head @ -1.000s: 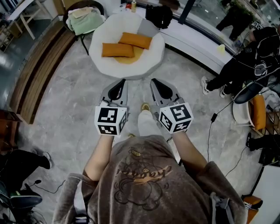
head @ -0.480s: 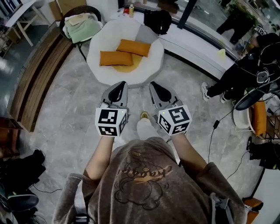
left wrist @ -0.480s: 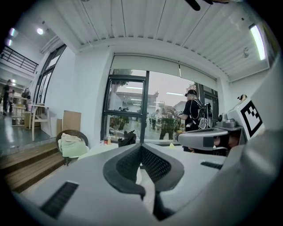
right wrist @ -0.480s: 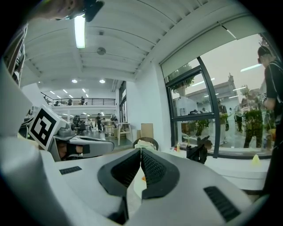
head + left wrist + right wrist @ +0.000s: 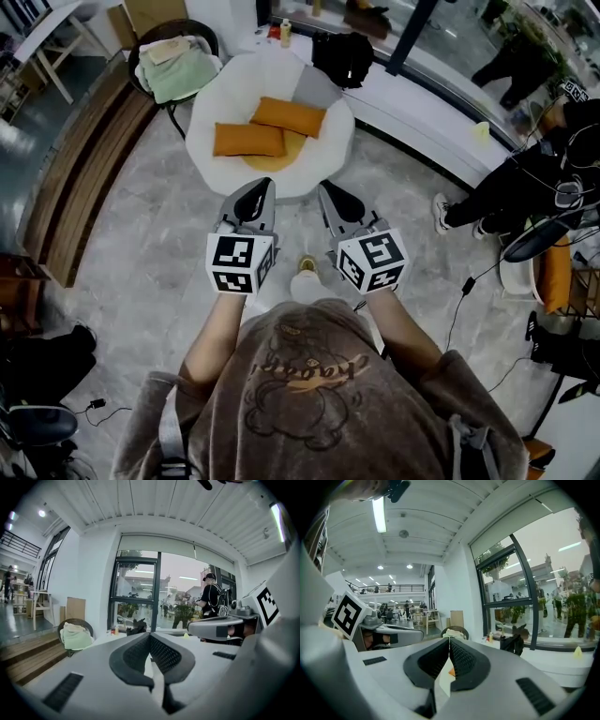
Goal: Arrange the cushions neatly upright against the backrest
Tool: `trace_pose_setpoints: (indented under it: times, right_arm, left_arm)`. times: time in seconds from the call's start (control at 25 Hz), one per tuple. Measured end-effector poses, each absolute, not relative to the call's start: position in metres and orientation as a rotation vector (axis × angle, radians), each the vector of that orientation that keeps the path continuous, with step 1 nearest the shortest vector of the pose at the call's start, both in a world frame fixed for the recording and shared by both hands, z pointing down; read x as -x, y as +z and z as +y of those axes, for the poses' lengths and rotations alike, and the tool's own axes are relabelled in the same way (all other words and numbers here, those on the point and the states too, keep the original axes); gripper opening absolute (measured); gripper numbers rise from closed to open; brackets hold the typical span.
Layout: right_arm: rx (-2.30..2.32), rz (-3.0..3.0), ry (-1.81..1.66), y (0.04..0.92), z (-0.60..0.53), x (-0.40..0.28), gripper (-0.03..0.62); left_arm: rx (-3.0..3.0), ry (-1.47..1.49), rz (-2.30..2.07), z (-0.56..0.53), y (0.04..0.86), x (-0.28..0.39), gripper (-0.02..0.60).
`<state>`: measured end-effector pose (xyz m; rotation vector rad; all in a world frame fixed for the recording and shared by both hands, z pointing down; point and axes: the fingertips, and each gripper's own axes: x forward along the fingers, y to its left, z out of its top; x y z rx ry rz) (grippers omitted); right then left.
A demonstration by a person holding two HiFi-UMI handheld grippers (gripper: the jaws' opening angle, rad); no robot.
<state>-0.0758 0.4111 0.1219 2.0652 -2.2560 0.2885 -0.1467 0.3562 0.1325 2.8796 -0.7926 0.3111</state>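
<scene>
Both cushions are ahead of me and I haven't touched either yet. The left orange cushion (image 5: 248, 140) and the right orange cushion (image 5: 289, 116) lie flat on the seat of the round white chair (image 5: 204, 141), side by side with their near corners just about meeting. A grey cushion (image 5: 314, 88) sits behind them towards the far rim. Nothing orange is standing up, so the arranging hasn't begun. My left gripper (image 5: 263, 184) is held out in front of me with its jaws closed tip to tip and nothing between them, and the left gripper view shows the pads meeting over bare air. My right gripper (image 5: 326, 187) is the same: jaws pressed together, empty, with a sliver of orange showing low through the gap behind the tips. They point at the chair's near edge, close to it but not over the seat, one gripper lined up roughly with each cushion. I'd judge that's so each can take one. Both pairs will need to open before anything can be picked up, and soft, floppy cushions like these probably want a grip on an edge so they tip up against the back.
</scene>
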Motion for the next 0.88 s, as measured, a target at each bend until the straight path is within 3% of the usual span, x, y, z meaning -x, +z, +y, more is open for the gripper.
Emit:
trace_pose_setpoints:
  times: [0.88]
  right_arm:
    - [-1.885, -2.381, 0.281, 0.123, 0.327, -0.021, 0.020]
  left_arm:
    - [-2.821, 0.304, -0.954, 0.280, 0.130, 0.048, 0.005]
